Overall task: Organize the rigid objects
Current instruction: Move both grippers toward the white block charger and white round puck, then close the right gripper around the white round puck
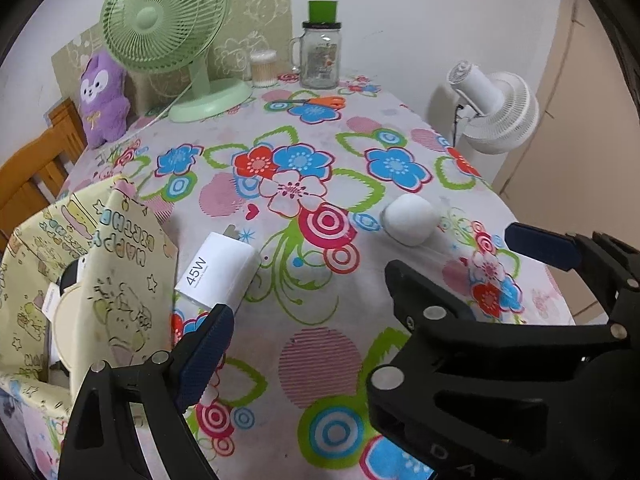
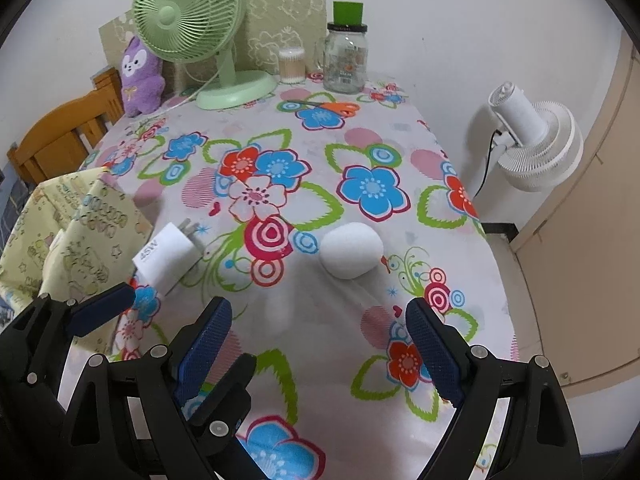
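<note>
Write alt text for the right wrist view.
The open right gripper hovers over a floral tablecloth, aimed toward a rounded white object. A white 45W charger lies beside a yellow patterned bag; the left gripper is alongside.

A table covered with a flowered tablecloth (image 2: 360, 128) stands against a plain white wall (image 2: 460, 12). A wooden chair (image 2: 60, 136) sits at its left side. To the right, a white floor fan (image 2: 540, 148) stands near beige cabinet doors (image 2: 592, 216).

A green fan (image 2: 190, 16), purple plush (image 2: 140, 76) and glass jar (image 2: 346, 62) stand behind.
</note>
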The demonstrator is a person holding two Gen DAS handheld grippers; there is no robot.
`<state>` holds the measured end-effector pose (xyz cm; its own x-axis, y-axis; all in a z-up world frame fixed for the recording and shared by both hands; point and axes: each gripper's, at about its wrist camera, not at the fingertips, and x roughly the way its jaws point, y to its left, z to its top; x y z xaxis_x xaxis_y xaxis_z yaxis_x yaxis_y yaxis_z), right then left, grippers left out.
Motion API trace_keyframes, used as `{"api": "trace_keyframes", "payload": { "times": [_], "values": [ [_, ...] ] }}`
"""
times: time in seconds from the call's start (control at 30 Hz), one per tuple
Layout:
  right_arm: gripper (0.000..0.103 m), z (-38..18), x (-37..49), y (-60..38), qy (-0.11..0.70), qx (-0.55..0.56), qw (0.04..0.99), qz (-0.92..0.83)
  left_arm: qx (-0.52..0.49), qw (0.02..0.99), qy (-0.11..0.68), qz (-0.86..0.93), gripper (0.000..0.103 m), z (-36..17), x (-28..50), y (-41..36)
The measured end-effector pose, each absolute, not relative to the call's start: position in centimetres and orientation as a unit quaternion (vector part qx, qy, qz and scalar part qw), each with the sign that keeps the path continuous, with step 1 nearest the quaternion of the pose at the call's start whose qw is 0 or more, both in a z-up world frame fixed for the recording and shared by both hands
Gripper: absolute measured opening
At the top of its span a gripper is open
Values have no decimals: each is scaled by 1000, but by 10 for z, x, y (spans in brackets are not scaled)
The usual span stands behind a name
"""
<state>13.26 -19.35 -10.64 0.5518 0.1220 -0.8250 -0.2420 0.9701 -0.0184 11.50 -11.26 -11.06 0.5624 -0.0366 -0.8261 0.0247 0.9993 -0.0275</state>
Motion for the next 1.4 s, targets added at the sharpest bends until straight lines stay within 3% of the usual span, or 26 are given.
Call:
{"api": "trace_keyframes", "payload": {
  "times": [0.93, 1.2, 1.27, 1.4],
  "values": [
    [90, -154, 203, -181, 481, -44, 873, 69, -7, 885, 461, 60, 88, -138, 159, -79],
    [89, -167, 218, -187, 489, -50, 870, 52, 15, 888, 455, 65, 101, -144, 167, -85],
    [86, -169, 222, -191, 492, -43, 868, 53, 15, 888, 456, 64, 103, -145, 171, -87],
    [70, -168, 224, -190, 485, -47, 872, 55, 18, 889, 452, 65, 103, -146, 175, -91]
  ]
}}
